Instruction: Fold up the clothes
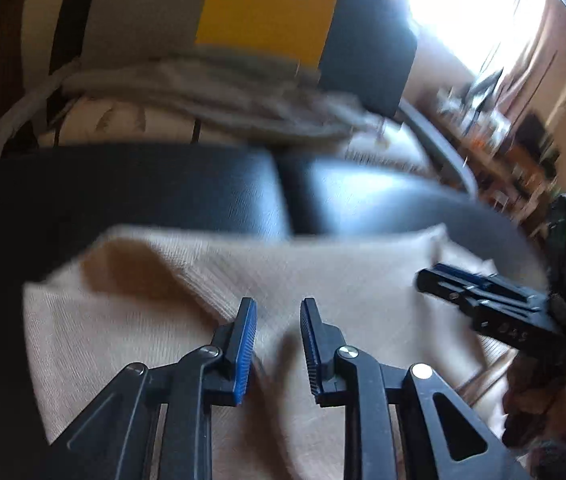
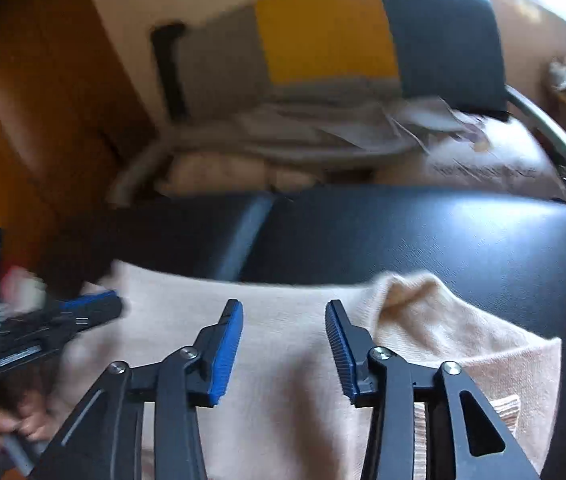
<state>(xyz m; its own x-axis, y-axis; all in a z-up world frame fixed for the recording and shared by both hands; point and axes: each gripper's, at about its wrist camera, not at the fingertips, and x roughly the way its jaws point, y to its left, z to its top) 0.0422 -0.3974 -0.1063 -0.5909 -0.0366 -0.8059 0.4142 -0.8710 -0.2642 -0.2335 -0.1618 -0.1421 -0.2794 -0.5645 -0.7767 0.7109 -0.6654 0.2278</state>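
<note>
Your left gripper (image 1: 278, 350) hangs just over the beige knit garment (image 1: 323, 276), jaws apart with nothing between the blue pads. Your right gripper (image 2: 283, 354) does the same over the same cloth, jaws spread wider, also empty.

The garment lies on the black padded seat (image 1: 187, 192), spread mostly flat. One layer looks doubled over on the left-hand side in the left view, and a bunched corner (image 2: 407, 292) stands up at the far right edge in the right view. A ribbed hem (image 2: 503, 408) shows near the right gripper's linkage. This could be a half-made fold or a loose heap awaiting smoothing; the frames do not settle which.

Risks, as judgement:
- Both views are smeared by motion. Close the jaws while moving this fast and you may pinch one layer only, or miss the edge.
- The seat looks slick. Dragging the knit could slide the whole piece instead of folding it.
- The bunched corner may get trapped under a fold and leave a lump.
- The two grippers sit close together; the right one (image 1: 495, 304) shows near the left's field, so a crossing move could knock them together.

Writing: faint characters on the right gripper's body in the left view, too blurred to read. No brand legible. Behind the seat, a stack of folded textiles (image 1: 203, 92) and a yellow panel (image 1: 267, 8).
</note>
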